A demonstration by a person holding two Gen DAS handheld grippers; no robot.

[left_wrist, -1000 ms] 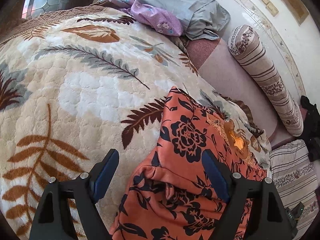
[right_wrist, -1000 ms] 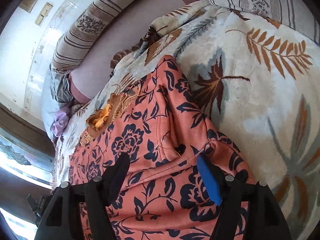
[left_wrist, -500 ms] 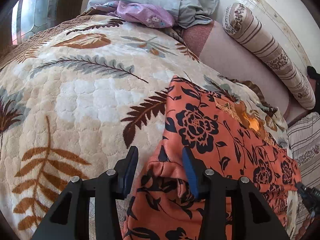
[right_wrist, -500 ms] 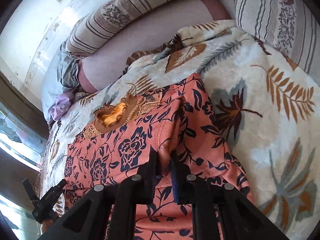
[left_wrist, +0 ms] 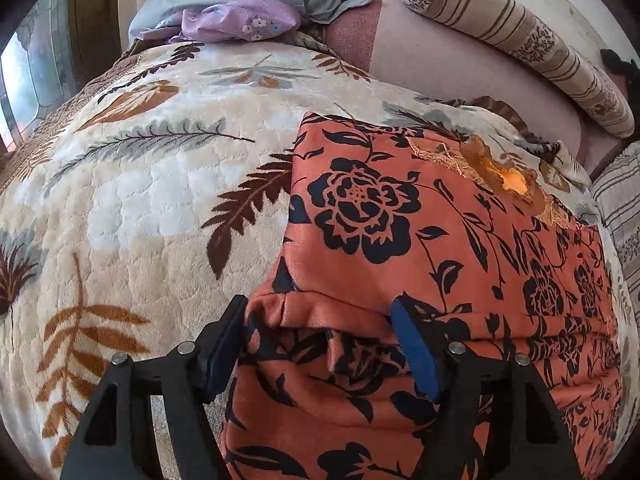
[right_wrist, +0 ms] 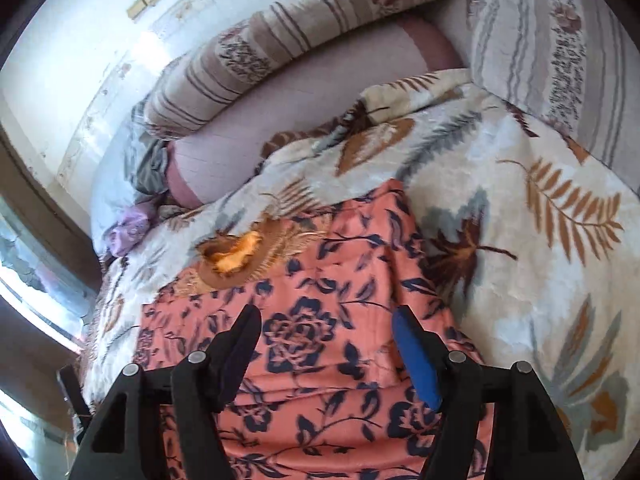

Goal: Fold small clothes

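Left wrist view: the orange floral garment point(left_wrist: 420, 248) lies spread on the leaf-patterned blanket point(left_wrist: 152, 208) covering the bed. The left gripper point(left_wrist: 318, 340) hangs over the garment's near folded edge, its jaws opening wide; cloth bulges between them, but the pads do not press on it, probably a release after laying the fold. A purple cloth point(left_wrist: 240, 22) and a striped bolster point(left_wrist: 532, 48) lie well beyond, clear of the work.

Right wrist view: the right gripper point(right_wrist: 326, 344) hovers over the garment's flat panel point(right_wrist: 320, 300), jaws opening and holding nothing. An orange embroidered patch point(right_wrist: 236, 256) sits at the far edge; a striped pillow point(right_wrist: 560, 40) rests near the blanket's corner.
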